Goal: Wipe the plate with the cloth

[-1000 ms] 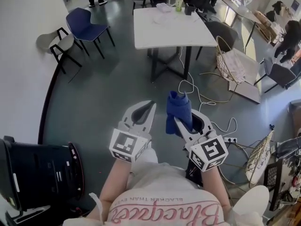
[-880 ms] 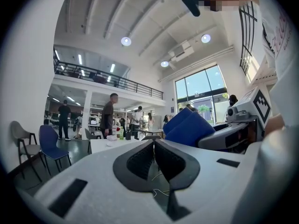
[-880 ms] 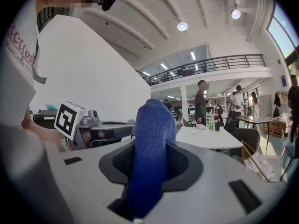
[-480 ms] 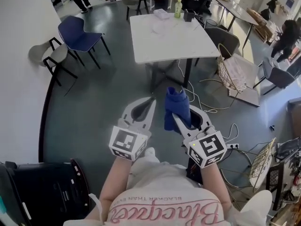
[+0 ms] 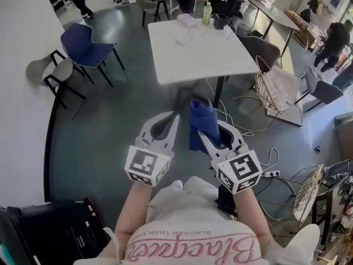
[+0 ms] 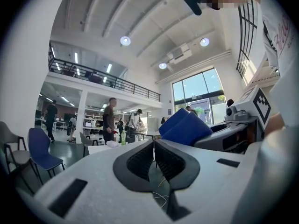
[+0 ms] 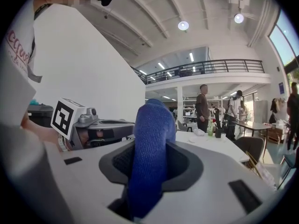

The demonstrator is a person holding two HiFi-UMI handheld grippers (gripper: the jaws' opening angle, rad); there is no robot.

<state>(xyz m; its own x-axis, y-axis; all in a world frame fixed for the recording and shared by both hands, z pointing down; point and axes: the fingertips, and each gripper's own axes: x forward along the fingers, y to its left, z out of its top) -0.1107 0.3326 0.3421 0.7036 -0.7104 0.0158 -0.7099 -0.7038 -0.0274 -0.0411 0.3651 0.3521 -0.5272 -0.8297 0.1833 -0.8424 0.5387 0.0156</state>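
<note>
The white table [image 5: 220, 57] stands at twelve o'clock, well apart from both grippers. The left gripper [image 5: 175, 117], at eleven, has its jaws together on nothing. The right gripper [image 5: 207, 139], at one, clamps the blue cloth [image 5: 201, 120], which stands up from its jaws. A pale dish [image 5: 185, 36] on the table may be the plate.

The right gripper [image 7: 152, 155] has its two grey jaws pressed on a blue knitted cloth [image 7: 150, 129], which stands up between them. At the left is the left gripper [image 7: 120, 125] with its black-and-white marker cube [image 7: 66, 117]. Behind, a white table [image 7: 205, 141] carries a green bottle [image 7: 210, 128], and people stand near it.
</note>
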